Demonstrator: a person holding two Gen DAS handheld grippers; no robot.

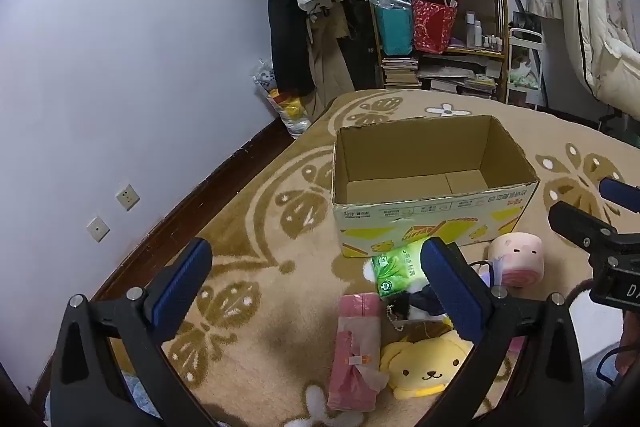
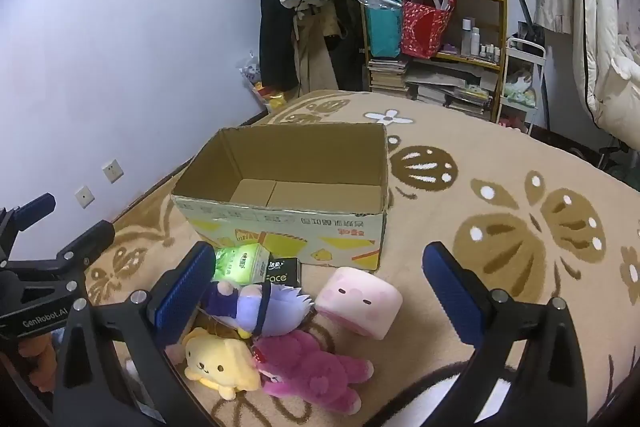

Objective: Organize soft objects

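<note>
Both views downward, sharing cardboard box [image 1: 434, 195]

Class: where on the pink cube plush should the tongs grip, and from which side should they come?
Grip the pink cube plush across its two flat side faces, from above: its top is clear, while the box and the other toys stand close by.

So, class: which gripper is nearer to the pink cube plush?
Probably the right. The pink cube plush lies between the open fingers of the right gripper. From the left gripper it sits off to the right, beyond its right finger.
</note>
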